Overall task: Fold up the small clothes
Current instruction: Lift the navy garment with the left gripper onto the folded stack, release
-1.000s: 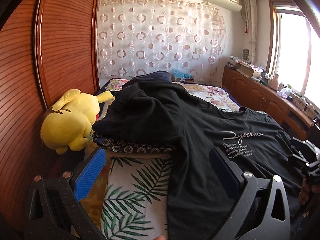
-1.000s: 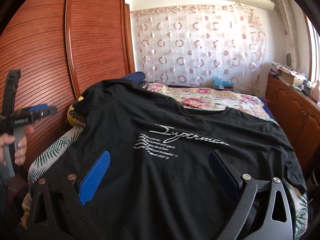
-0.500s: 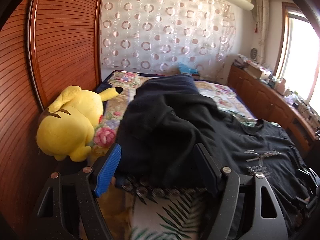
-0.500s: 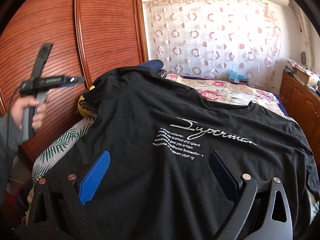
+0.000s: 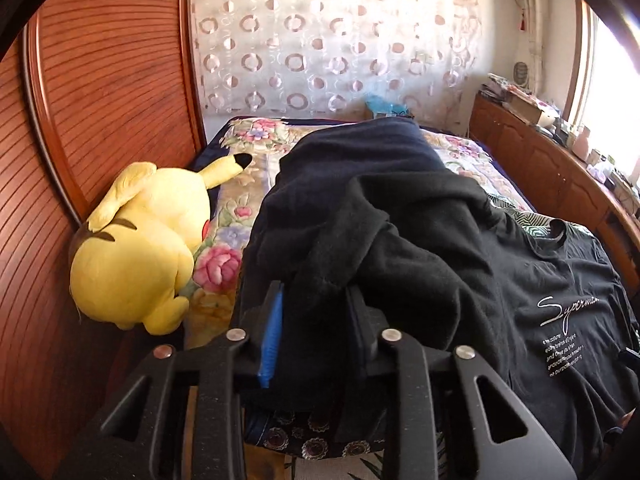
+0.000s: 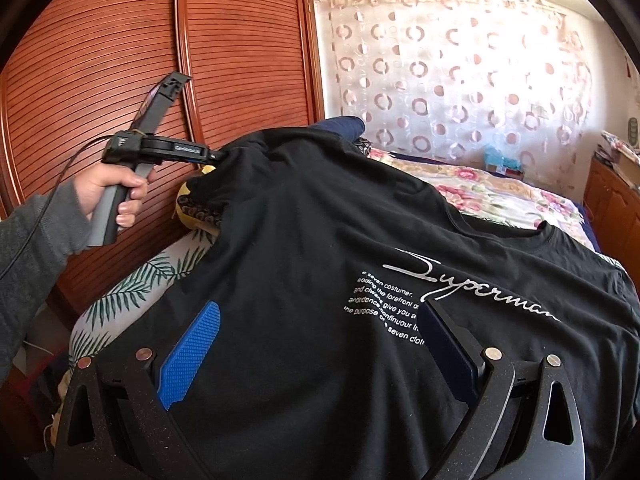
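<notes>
A black T-shirt [image 6: 320,240] with white "Superman" print lies spread over the bed, its left sleeve [image 5: 360,240] draped over a raised heap. My left gripper [image 5: 316,320] has its jaws closing on that sleeve; bunched black cloth fills the gap and touches both pads. In the right wrist view the left gripper [image 6: 214,156], held by a person's hand [image 6: 112,188], meets the sleeve's tip, which rises in a peak. My right gripper [image 6: 320,344] stands open low over the shirt's lower front, with flat cloth lying under the gap between its fingers.
A yellow plush toy [image 5: 136,248] lies at the bed's left edge against the wooden wardrobe [image 5: 100,100]. A dark blue garment [image 5: 380,140] sits beneath the sleeve. A floral quilt [image 5: 240,200] and a leaf-print sheet [image 6: 132,284] cover the bed. A wooden cabinet [image 5: 560,176] runs along the right.
My left gripper moved forward from the leaf-print sheet to the sleeve on the heap, and its jaws narrowed from wide open onto the cloth. The right gripper stayed open over the shirt.
</notes>
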### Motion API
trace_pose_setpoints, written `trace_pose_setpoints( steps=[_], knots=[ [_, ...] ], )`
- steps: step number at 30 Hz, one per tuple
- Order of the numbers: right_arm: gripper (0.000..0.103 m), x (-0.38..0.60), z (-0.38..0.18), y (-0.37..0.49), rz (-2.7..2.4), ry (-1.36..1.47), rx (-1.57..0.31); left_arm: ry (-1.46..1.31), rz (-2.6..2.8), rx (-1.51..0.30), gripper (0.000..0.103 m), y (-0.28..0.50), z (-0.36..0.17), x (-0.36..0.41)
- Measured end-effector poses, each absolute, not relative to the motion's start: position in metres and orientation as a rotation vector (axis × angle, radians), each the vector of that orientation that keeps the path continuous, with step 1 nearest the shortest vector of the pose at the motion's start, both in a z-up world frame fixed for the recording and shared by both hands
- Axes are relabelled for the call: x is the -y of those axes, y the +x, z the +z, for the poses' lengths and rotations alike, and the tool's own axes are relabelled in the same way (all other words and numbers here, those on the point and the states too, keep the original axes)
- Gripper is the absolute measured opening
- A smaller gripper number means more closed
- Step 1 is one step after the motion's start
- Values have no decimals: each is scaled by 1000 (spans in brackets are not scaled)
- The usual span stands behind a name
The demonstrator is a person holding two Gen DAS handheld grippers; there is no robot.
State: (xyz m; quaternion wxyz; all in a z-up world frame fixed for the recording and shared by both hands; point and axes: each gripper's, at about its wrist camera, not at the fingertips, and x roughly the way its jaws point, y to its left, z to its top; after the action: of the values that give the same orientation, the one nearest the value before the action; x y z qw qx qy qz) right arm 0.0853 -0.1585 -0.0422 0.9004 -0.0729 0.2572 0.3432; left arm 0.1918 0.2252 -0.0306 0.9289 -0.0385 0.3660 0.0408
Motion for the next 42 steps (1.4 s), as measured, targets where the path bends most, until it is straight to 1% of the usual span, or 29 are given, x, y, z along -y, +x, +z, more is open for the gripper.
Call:
trace_pose_setpoints(
  steps=[3,7,13,20,24,29,33,36,38,40,42],
  knots=[
    [99,158,-45,86,704,-146,-540,-55,92,-741,29,193,-26,-222],
    [99,160,-44,87,689,-134,-541,-71,70,-738,6,196,-21,-222],
    [99,165,-43,88,665,-116,-529,-42,33,-672,4,187,4,-200],
    [99,189,-38,90,605,-86,-521,9,-123,-604,4,177,44,-136],
    [99,204,-34,94,573,-42,-512,49,-200,-619,4,182,54,-92],
    [99,208,-39,91,538,-16,-508,74,-236,-653,4,195,52,-60],
    [99,203,-46,89,526,-14,-515,55,-275,-674,9,191,50,-54],
    [99,197,-46,89,521,-11,-524,64,-274,-669,18,182,50,-55],
    [99,197,-43,88,517,-10,-524,60,-280,-660,21,173,51,-60],
    [99,195,-41,90,517,-8,-522,64,-284,-653,30,165,54,-61],
    [99,195,-39,94,519,-4,-520,75,-287,-634,36,154,57,-63]
  ],
)
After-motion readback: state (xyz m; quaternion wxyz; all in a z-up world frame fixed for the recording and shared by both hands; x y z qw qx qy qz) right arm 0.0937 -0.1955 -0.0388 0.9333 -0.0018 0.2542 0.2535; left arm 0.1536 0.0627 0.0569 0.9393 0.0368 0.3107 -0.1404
